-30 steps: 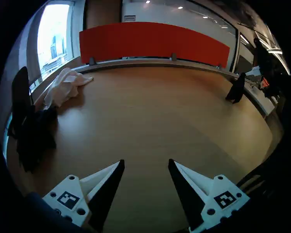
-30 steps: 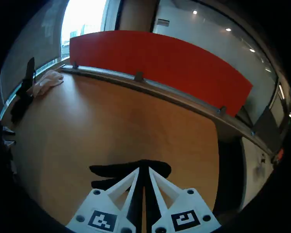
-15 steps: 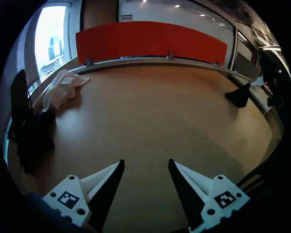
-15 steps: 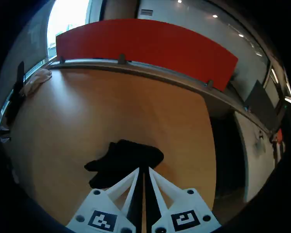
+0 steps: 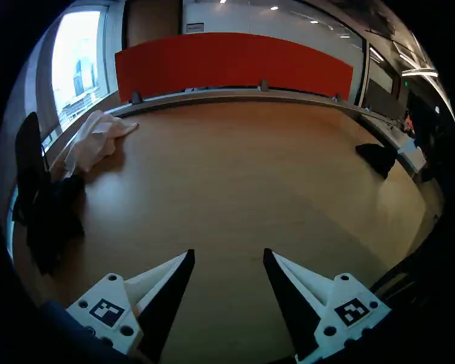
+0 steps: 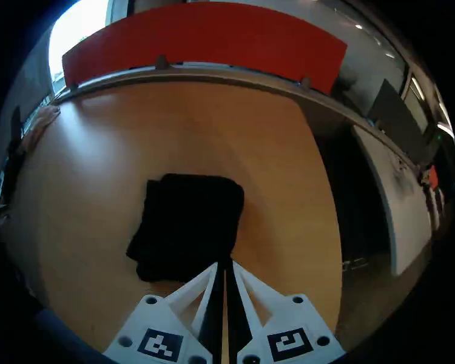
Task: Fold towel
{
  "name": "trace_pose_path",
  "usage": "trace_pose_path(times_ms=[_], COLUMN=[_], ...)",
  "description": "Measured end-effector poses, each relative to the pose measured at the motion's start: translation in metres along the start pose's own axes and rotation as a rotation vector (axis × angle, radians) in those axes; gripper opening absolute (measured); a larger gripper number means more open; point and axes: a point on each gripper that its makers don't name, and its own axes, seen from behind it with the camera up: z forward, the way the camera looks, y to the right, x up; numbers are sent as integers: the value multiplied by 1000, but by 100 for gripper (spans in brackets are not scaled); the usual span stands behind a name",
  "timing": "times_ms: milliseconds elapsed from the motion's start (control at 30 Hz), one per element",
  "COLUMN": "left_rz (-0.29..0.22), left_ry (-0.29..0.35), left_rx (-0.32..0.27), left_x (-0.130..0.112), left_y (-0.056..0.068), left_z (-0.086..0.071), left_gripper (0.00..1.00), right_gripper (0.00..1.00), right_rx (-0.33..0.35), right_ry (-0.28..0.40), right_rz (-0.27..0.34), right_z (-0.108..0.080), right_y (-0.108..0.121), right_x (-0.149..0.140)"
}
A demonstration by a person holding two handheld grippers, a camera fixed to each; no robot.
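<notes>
A black towel (image 6: 188, 224) lies flat on the wooden table (image 6: 106, 151) as a rough rectangle. My right gripper (image 6: 225, 265) is shut on its near edge, the fingertips pinched at the cloth's rim. In the left gripper view the same black towel (image 5: 376, 159) is a low dark shape at the far right of the table. My left gripper (image 5: 226, 255) hovers open over bare wood (image 5: 239, 182), with nothing between its fingers.
A pale crumpled towel (image 5: 97, 136) lies at the far left near the window, also seen as the pale towel (image 6: 38, 124). A dark cloth heap (image 5: 48, 218) sits at the left edge. A red divider (image 5: 233, 60) runs along the table's back. The table's right edge (image 6: 324, 200) drops to the floor.
The black towel, hanging bunched from my right gripper before, has been lowered and now lies spread flat on the table. The left gripper has barely moved.
</notes>
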Motion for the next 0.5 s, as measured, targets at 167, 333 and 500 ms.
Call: trace_pose_path(times_ms=[167, 333, 500], left_rz=[1, 2, 4], left_ry=[-2, -3, -4], left_rx=[3, 7, 10], left_x=[-1, -1, -1], left_y=[0, 0, 0], left_z=[-1, -2, -2], left_gripper=[83, 83, 83], right_gripper=[2, 2, 2], right_rx=[-10, -21, -37], right_ry=[-42, -75, -100], right_rz=[23, 50, 72], right_z=[6, 10, 12], right_y=[4, 10, 17], right_x=[-21, -38, -50])
